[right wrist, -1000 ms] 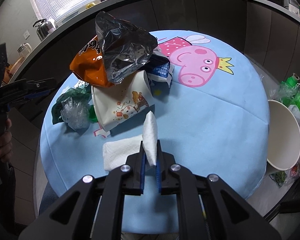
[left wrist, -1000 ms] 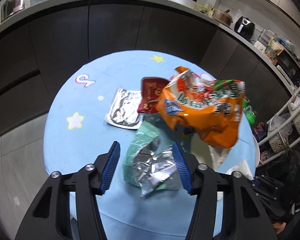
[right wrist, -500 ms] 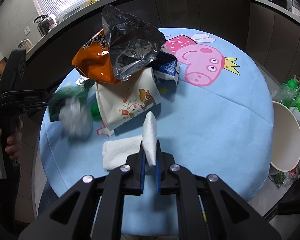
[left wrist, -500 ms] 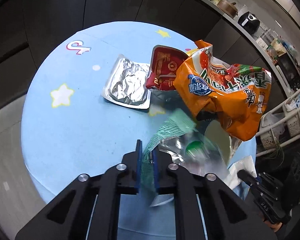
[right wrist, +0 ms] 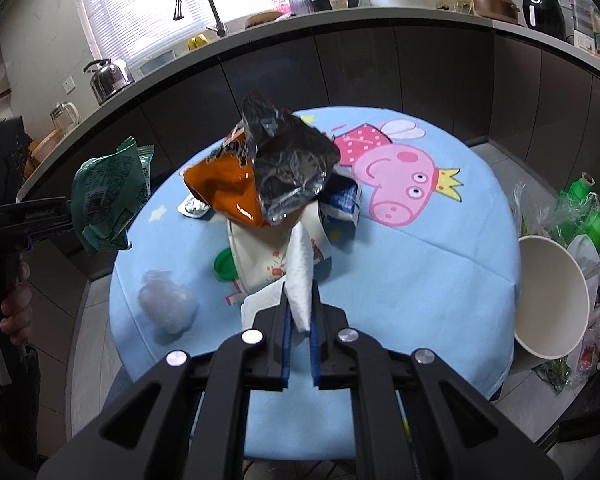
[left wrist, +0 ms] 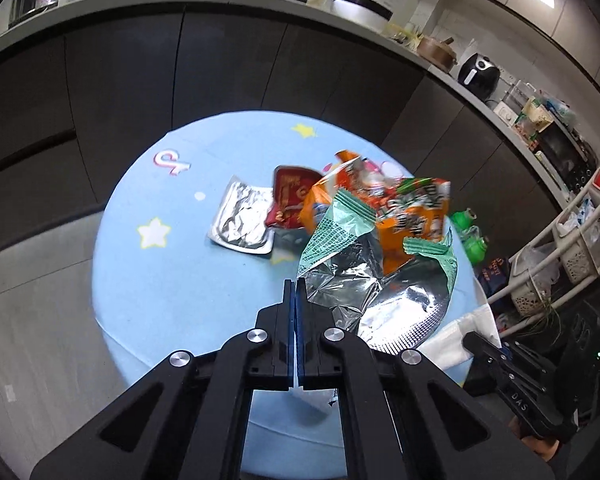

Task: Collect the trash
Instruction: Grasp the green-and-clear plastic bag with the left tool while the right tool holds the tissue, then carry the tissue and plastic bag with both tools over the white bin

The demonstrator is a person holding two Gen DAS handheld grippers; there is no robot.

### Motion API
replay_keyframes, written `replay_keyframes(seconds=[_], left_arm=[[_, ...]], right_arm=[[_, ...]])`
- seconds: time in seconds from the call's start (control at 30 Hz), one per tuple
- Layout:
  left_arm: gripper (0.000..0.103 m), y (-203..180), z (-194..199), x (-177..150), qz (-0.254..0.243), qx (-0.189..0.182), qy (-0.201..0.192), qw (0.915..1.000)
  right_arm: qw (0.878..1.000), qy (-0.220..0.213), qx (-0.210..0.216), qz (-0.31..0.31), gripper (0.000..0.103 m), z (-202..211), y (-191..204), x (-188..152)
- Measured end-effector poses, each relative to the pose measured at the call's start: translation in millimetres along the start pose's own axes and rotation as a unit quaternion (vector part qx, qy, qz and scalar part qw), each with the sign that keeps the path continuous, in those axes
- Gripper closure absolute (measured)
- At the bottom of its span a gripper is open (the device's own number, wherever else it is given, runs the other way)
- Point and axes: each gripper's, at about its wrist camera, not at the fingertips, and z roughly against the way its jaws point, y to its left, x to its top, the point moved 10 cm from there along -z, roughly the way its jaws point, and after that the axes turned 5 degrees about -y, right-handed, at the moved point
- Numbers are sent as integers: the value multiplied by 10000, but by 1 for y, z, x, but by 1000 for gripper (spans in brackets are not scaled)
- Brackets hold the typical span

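Left gripper (left wrist: 296, 292) is clamped tight on the green wrapper (left wrist: 340, 232), jaws having just closed on its corner. The wrapper fans out from the fingertips toward one o'clock, foil lining facing the camera, lifted clear of the blue worktop (left wrist: 172, 280). In the right wrist view the same wrapper (right wrist: 108, 196) dangles at nine o'clock, beside the hand (right wrist: 12, 300) that holds the gripper handle.

Right gripper (right wrist: 299, 316) is narrow, pinching a white tissue (right wrist: 300, 280). The tissue stands up from between the pads toward twelve o'clock, its lower fold trailing to the left near the worktop.

Beyond the tissue, at twelve o'clock, sits the pile: an orange bag (right wrist: 224, 192) with a crumpled foil bag (right wrist: 288, 164) on top, resting on a white paper bag (right wrist: 260, 256). A green cap (right wrist: 224, 264) lies just left of the paper bag. A clear plastic wad (right wrist: 168, 304) lies at ten o'clock, apart from the pile.

From the left wrist, a flat foil pouch (left wrist: 242, 220) and a red packet (left wrist: 288, 196) lie at eleven o'clock, touching each other. A white bucket (right wrist: 548, 300) stands off the worktop's edge at three o'clock.
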Motion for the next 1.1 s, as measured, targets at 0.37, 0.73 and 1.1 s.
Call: replay_keyframes(seconds=[0.37, 0.73, 1.1], left_arm=[[103, -73, 28, 5, -412, -416, -318, 9978], [103, -153, -3, 3, -818, -880, -147, 9926], [103, -235, -54, -6, -1254, -1244, 77, 9842]], right_arm=[[9975, -662, -182, -145, 95, 47, -22, 34], [9918, -1064, -549, -444, 95, 78, -71, 50], [9841, -1190, -984, -878, 95, 88, -144, 48]])
